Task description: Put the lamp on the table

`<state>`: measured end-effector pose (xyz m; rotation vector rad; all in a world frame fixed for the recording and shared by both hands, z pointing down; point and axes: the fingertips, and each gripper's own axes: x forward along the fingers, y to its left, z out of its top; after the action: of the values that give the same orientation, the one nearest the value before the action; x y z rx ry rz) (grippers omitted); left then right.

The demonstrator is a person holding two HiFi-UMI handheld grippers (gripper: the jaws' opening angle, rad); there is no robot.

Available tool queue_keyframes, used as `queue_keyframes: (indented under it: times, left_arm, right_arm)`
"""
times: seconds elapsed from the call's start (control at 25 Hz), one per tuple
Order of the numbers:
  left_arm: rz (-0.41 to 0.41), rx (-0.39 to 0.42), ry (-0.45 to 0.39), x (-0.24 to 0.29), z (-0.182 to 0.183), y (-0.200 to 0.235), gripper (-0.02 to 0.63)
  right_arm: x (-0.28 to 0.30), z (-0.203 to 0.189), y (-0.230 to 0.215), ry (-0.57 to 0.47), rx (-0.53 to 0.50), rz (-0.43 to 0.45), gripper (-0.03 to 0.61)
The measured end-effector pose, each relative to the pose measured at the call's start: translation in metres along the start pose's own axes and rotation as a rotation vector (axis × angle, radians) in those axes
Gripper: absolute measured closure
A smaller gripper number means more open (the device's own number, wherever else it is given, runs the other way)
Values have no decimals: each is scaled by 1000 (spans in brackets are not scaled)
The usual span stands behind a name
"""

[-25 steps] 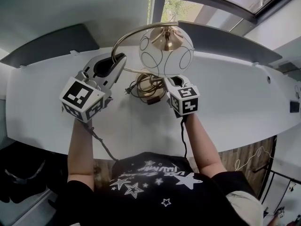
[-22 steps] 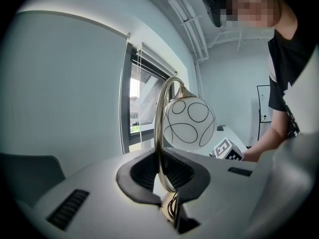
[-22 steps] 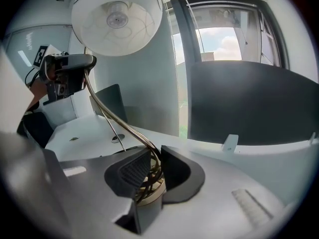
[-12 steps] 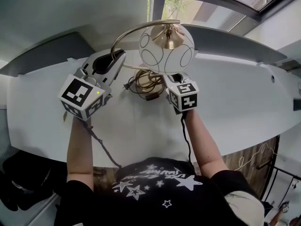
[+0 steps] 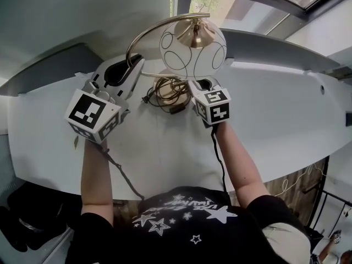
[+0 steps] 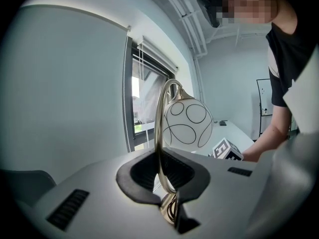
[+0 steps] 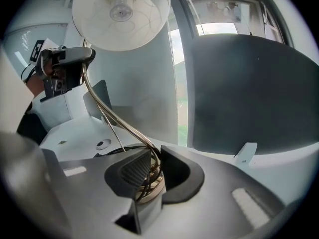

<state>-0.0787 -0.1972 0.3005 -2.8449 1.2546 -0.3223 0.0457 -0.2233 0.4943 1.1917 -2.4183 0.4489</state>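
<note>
The lamp has a white globe shade (image 5: 192,51) with thin black rings, hung from a curved brass arm (image 5: 144,34). My left gripper (image 5: 132,65) is shut on that arm partway up; in the left gripper view the brass arm (image 6: 159,133) runs between the pads of my left gripper (image 6: 162,180). My right gripper (image 5: 193,86) is shut on the lamp's brass foot, where the coiled cord (image 5: 168,89) is bundled. The right gripper view shows the foot and cord pinched in my right gripper (image 7: 149,176), with the shade (image 7: 119,14) overhead. The foot is over the white table (image 5: 275,120); whether it touches is hidden.
A window (image 5: 209,4) sits behind the table's far edge. Dark grey panels (image 7: 249,93) stand along that edge on both sides. The person's arms reach over the table's front edge (image 5: 165,183), with a thin cable (image 5: 118,169) trailing from the left gripper.
The lamp and both grippers stand a little higher in the head view than a second ago. Both grips are the same.
</note>
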Motion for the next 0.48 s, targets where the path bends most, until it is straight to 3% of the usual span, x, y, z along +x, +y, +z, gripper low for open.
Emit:
queue_keyframes:
  times: [0.2, 0.48]
  left_arm:
    - [-23, 16, -6, 9, 4, -12, 592]
    - [8, 4, -29, 3, 22, -16, 594]
  right_arm:
    - [-4, -8, -7, -4, 27, 3, 525]
    - [-20, 2, -1, -24, 48, 6, 522]
